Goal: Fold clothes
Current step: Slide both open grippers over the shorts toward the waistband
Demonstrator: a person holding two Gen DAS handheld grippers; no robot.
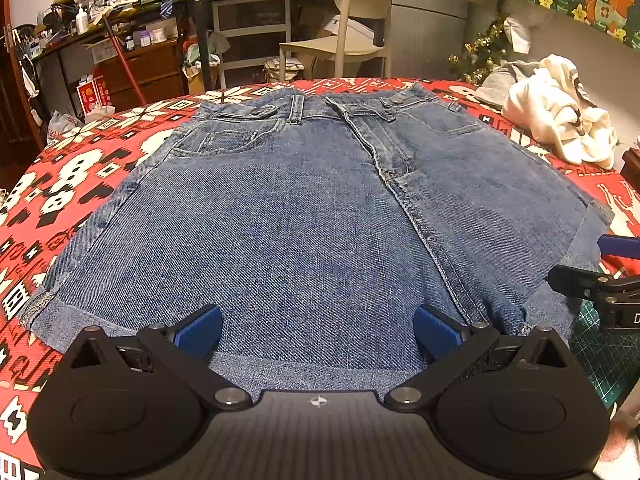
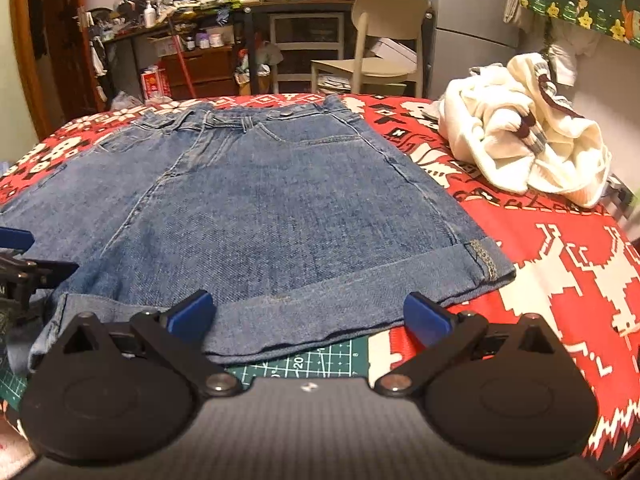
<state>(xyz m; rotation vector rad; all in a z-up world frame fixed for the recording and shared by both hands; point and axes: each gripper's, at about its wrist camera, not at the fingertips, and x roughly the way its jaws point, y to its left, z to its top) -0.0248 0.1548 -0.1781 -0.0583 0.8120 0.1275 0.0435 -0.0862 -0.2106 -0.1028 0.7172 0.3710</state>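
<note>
- The denim shorts (image 1: 304, 216) lay spread flat across the middle of both views on the red patterned cloth (image 1: 80, 176), waistband toward the top of the frame.
- The left gripper (image 1: 318, 330) stood with its blue fingers (image 1: 200, 330) wide apart over the near cuffed hem, holding nothing.
- The right gripper (image 2: 308, 318) likewise gaped empty above the hem.
- A crumpled white garment (image 2: 524, 128) sat at the upper right, apart from the shorts.

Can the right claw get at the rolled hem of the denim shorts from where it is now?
Probably yes. The right claw is open just above the hem of the denim shorts, with nothing between them.
</note>
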